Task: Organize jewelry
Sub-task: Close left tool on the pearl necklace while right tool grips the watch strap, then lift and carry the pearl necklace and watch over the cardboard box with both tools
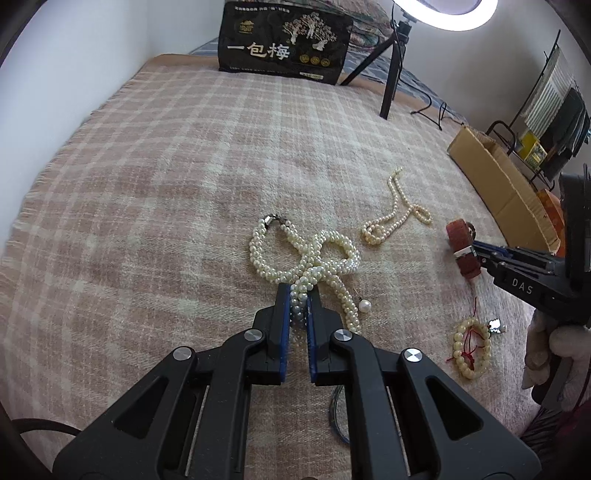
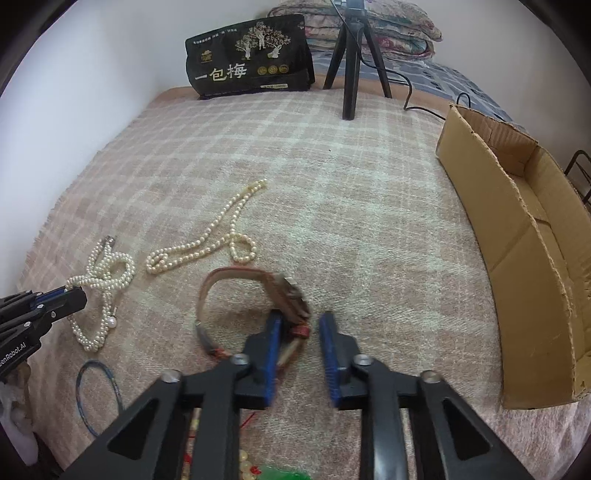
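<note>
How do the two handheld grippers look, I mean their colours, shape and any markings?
Both are black plastic linkage frames with triangular cut-outs and silver pivot bolts. The left gripper and right gripper each carry blue pads on the fingers. White lettering "DAS" marks the right one's side; partly cut-off white lettering ending in "Robot.AI" marks the left. A light glove covers the right hand.

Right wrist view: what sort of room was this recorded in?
Probably a bedroom, with a bed as the work surface: a plaid blanket covers it, folded quilts are stacked at the far end against the wall, and a tripod stands on it.
</note>
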### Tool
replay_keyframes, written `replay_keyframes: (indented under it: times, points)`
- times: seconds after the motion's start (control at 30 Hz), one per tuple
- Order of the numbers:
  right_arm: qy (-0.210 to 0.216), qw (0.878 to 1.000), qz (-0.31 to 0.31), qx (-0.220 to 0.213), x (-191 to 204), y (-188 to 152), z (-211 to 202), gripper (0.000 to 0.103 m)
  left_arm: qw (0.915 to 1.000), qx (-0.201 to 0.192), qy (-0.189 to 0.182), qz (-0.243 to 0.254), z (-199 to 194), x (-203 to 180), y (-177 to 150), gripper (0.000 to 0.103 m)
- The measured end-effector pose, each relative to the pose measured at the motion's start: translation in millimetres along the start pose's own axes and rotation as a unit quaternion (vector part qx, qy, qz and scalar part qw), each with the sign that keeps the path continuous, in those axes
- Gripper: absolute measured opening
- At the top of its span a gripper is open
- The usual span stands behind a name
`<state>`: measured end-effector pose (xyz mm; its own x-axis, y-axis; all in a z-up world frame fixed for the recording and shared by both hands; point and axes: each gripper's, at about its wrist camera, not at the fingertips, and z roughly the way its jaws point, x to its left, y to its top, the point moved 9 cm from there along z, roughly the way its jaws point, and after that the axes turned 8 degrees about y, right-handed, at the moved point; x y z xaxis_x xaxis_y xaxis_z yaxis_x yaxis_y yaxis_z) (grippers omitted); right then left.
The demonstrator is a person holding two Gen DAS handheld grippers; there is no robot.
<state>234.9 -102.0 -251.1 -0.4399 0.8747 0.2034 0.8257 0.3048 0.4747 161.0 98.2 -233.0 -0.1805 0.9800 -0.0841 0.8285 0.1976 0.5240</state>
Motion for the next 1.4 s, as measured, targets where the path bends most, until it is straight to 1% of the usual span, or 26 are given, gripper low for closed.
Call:
replay_keyframes:
  times: [0.1,0.17,0.23,0.4,0.5,0.6,0.7,0.83,1.03,1.17,1.3,1.4]
  points:
    - [0.001,1.0,0.001,-0.006,-0.2,1.1,-3.6,0.012,0.9998,-0.015,0.011,-0.005,-7.5,2.5,4.7,0.006]
    - [-0.005,1.0,-0.001,-0.013,-0.9,3.8,-6.7,0.011,0.9993,-0.028,0.022,-0.01,-14.6,7.1,8.1,0.006]
    - [-0.01,1.0,-0.005,-0.022,-0.4,7.0,-12.3,0.011,0.999,-0.034,0.019,-0.022,-20.5,11.4,12.4,0.006]
    - [-0.014,0.999,-0.005,-0.049,-2.2,15.5,-30.7,0.011,0.9976,-0.056,0.028,-0.03,-39.0,22.7,20.4,0.006]
    - [-0.016,0.998,-0.003,-0.06,-4.9,20.1,-40.4,0.011,0.9969,-0.062,0.031,-0.038,-46.7,30.9,23.6,0.006]
    - [-0.026,0.997,-0.006,-0.072,-9.4,23.5,-51.8,0.011,0.9959,-0.069,0.031,-0.049,-56.5,37.0,26.8,0.006]
    - [-0.033,0.996,-0.004,-0.082,-17.7,22.9,-62.6,0.011,0.9943,-0.085,0.032,-0.055,-70.9,38.4,33.8,0.006]
    - [-0.036,0.995,0.008,-0.093,-30.7,19.8,-78.6,0.011,0.9924,-0.101,0.018,-0.069,-88.9,37.1,46.8,0.006]
    - [-0.048,0.992,0.014,-0.116,-45.1,15.9,-104.6,0.011,0.99,-0.123,0.004,-0.067,-112.3,24.2,71.5,0.006]
    - [-0.055,0.99,0.022,-0.128,-57.0,13.5,-118.3,0.011,0.9882,-0.144,-0.006,-0.052,-130.6,5.7,88.1,0.006]
    - [-0.057,0.988,0.037,-0.139,-71.2,11.4,-129.7,0.011,0.9865,-0.156,-0.021,-0.043,-144.8,-11.9,102.0,0.006]
    - [-0.058,0.987,0.042,-0.146,-77.6,11.5,-137.0,0.011,0.9851,-0.161,-0.044,-0.043,-155.3,-27.5,113.1,0.006]
